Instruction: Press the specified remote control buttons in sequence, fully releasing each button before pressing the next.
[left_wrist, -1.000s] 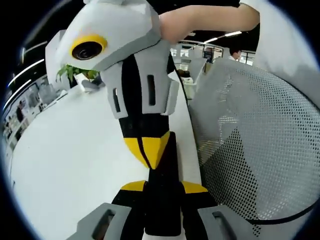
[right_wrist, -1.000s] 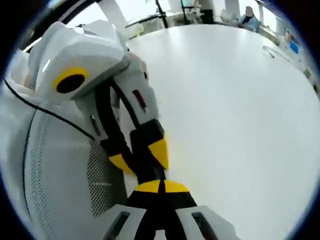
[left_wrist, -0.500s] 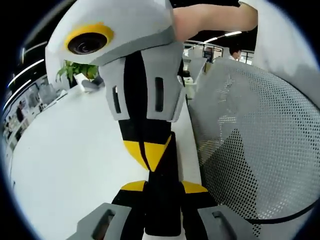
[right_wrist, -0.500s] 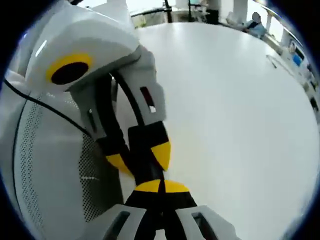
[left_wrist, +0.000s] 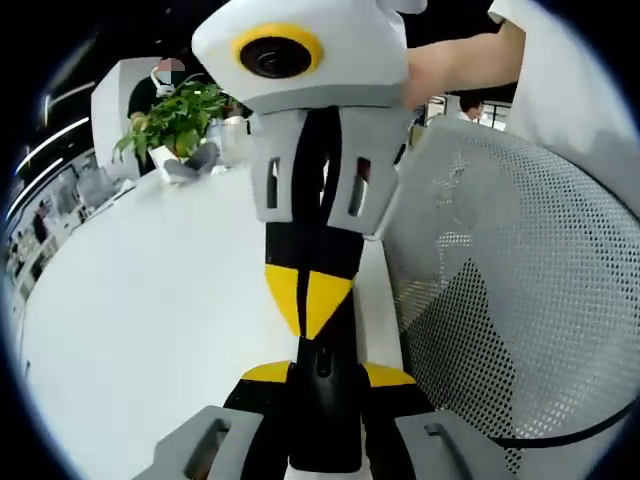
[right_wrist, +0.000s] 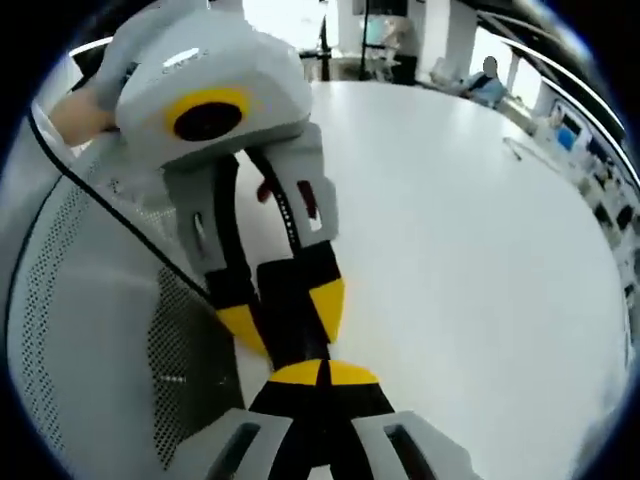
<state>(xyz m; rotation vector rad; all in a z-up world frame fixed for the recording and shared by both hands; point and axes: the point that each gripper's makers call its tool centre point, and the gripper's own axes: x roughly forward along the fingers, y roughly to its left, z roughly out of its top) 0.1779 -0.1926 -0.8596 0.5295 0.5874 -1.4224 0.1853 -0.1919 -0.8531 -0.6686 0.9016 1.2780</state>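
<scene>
- A slim black remote control (left_wrist: 322, 400) (smooth, bar-shaped) sits clamped between the left gripper (left_wrist: 322, 375) jaws, over the glossy white table (left_wrist: 140, 320).
- The right gripper (right_wrist: 322, 372), jaws pressed together, meets the left gripper's tips beside a perforated mesh chair (left_wrist: 510, 300).

Your two cameras face each other at close range across the broad white tabletop (left_wrist: 140, 300), sharing its edge beside the grey mesh chair back (left_wrist: 520, 300).

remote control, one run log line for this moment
left hand-held gripper: shut on remote control | right hand-held gripper: shut, tip at remote | table
</scene>
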